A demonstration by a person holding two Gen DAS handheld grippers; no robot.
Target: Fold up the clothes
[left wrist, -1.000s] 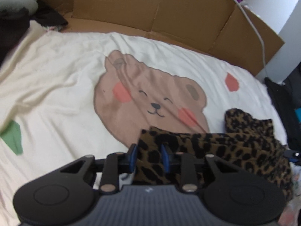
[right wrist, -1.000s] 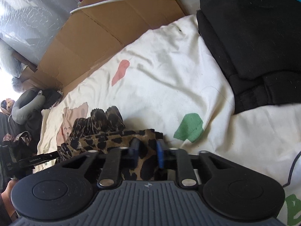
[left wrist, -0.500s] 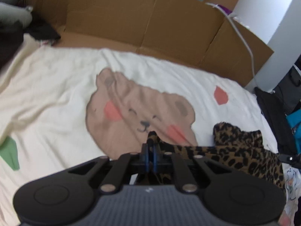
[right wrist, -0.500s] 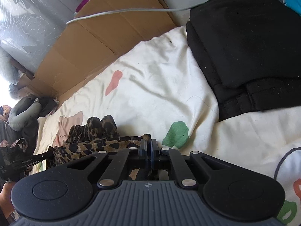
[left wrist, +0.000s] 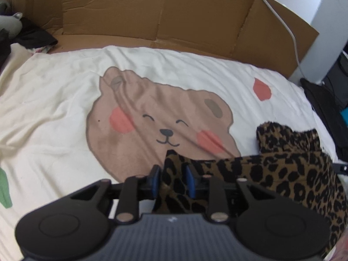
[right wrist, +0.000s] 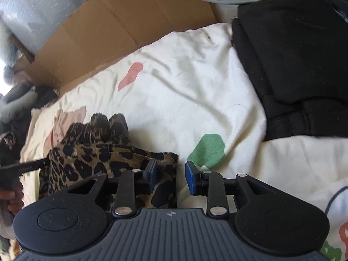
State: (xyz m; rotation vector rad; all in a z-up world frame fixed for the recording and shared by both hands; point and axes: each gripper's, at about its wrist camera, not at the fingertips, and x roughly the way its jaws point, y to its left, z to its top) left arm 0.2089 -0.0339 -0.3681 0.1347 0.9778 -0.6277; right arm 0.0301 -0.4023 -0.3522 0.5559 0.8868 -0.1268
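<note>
Both grippers, pinched tight on the leopard-print garment (left wrist: 282, 174) half a second ago, are now opening. Cloth sits loose between the left gripper's (left wrist: 171, 180) spread pads; the right gripper (right wrist: 170, 178) has only the hem against one pad. It looks like a fold just laid on the bear-print sheet (left wrist: 65, 108). Next they need to back off cleanly and regrip. Only the right view shows the folded black clothes (right wrist: 293, 65) beside it.
</note>
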